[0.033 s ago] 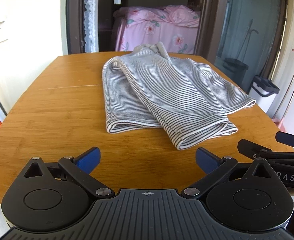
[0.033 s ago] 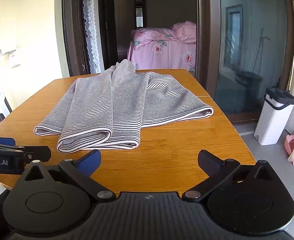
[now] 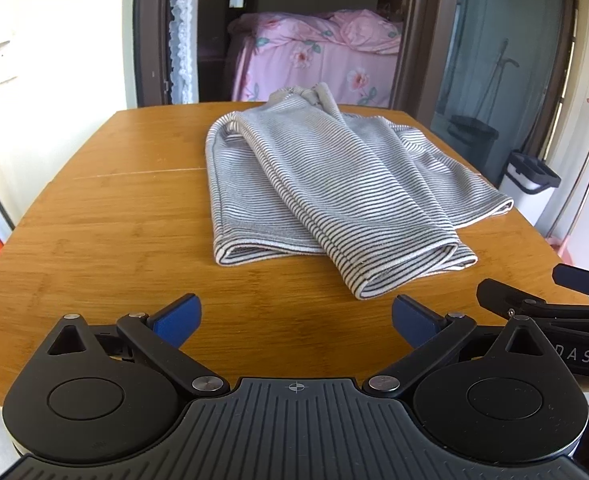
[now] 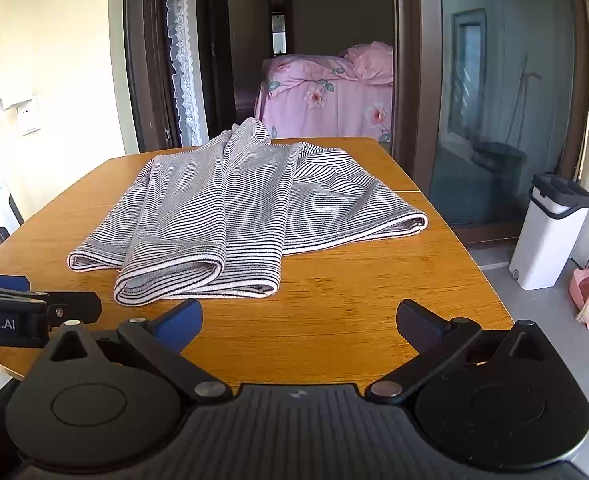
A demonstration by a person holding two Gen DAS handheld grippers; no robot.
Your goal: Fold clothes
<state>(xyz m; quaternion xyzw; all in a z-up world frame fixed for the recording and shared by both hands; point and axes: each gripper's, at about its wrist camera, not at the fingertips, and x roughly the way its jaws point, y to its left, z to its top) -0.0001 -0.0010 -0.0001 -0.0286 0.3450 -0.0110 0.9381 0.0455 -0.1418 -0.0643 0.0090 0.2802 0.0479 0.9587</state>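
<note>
A striped garment point(image 3: 326, 196) lies on the wooden bench point(image 3: 106, 240), spread across the middle and far part of the top. It is grey-and-white with thin dark stripes and pale hems. One long folded part lies slantwise over the rest, its near hem forming an open loop close to the near edge; a flatter part shows to each side of it. At the far end the cloth bunches up into a small peak.

The left tongs point(image 3: 296, 316) hang over the near edge of the bench, pointing down and forward at the garment, with the jaws spread wide and nothing between them. Their blue pads point(image 3: 176, 318) stand clear of the cloth. The right tongs point(image 4: 298, 320) sit just beside them, likewise wide open and empty, with the garment's near hem just ahead of their left finger. Each pair shows at the edge of the other's view.

Beyond the bench an open doorway shows a bed point(image 3: 314, 60) with a pink flowered cover. To the right, on the floor by a glass door, stands a white bin point(image 4: 550, 232) with a dark lid.
</note>
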